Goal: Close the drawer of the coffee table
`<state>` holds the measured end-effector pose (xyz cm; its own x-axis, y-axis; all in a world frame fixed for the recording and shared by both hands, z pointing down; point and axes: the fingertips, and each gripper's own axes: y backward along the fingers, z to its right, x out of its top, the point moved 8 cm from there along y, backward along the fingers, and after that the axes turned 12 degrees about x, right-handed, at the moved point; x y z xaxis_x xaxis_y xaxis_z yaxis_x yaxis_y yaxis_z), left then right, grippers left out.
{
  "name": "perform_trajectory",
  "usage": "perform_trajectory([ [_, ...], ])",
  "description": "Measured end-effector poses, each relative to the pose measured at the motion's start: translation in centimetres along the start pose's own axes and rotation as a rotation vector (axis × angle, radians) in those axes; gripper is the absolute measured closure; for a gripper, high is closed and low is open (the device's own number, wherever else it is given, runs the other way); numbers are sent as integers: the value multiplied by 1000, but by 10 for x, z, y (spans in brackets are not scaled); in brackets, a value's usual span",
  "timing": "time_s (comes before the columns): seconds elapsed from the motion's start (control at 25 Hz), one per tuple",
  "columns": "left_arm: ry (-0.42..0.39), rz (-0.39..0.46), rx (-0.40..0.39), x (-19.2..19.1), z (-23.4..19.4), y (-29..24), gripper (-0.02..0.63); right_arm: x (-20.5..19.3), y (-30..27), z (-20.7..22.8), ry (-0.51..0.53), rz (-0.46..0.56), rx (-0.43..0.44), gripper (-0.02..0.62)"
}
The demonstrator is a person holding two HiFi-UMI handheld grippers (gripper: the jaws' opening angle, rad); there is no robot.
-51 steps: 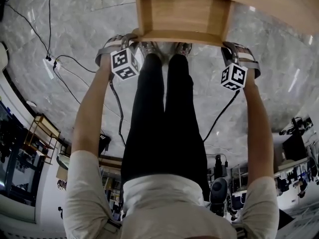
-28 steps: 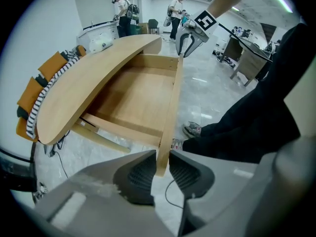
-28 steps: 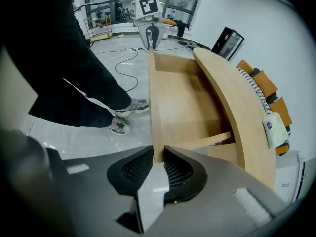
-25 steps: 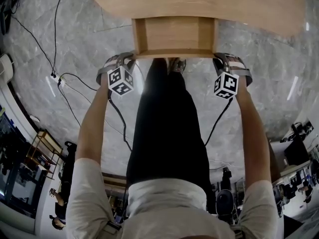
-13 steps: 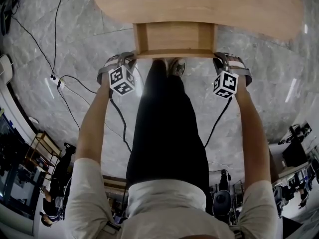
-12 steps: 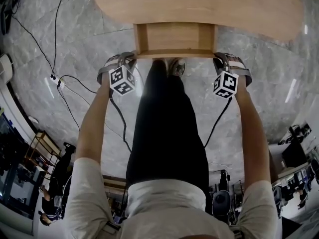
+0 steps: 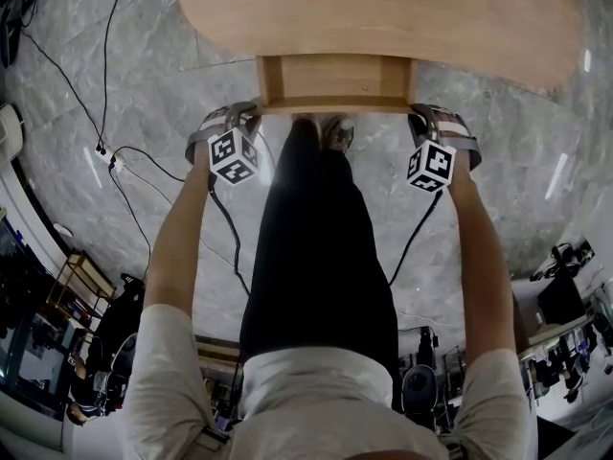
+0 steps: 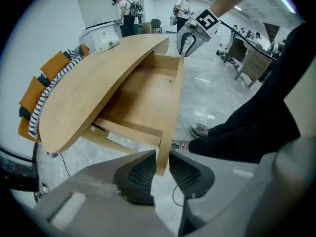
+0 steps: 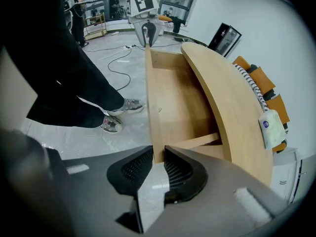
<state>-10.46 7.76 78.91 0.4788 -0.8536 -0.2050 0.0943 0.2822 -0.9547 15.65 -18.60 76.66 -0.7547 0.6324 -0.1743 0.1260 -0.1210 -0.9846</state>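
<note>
My left tool [image 8: 162, 168] is clamped on the left end of the drawer [image 7: 335, 77] front. My right tool [image 9: 158, 163] grips the right end, with the board pinched between each pair of pads. The drawer sticks partway out from under the table [image 7: 383, 12], toward my legs.

Grey marble floor [image 7: 498, 190] under wooden coffee table [image 7: 383, 8], black cables [image 7: 102, 148] across it.
</note>
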Motion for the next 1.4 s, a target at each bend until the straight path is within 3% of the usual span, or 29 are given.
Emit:
perform_trajectory([
  [1.4, 66, 44, 33, 16, -69, -12, 492, 15, -2, 63, -47, -2, -44, 511],
])
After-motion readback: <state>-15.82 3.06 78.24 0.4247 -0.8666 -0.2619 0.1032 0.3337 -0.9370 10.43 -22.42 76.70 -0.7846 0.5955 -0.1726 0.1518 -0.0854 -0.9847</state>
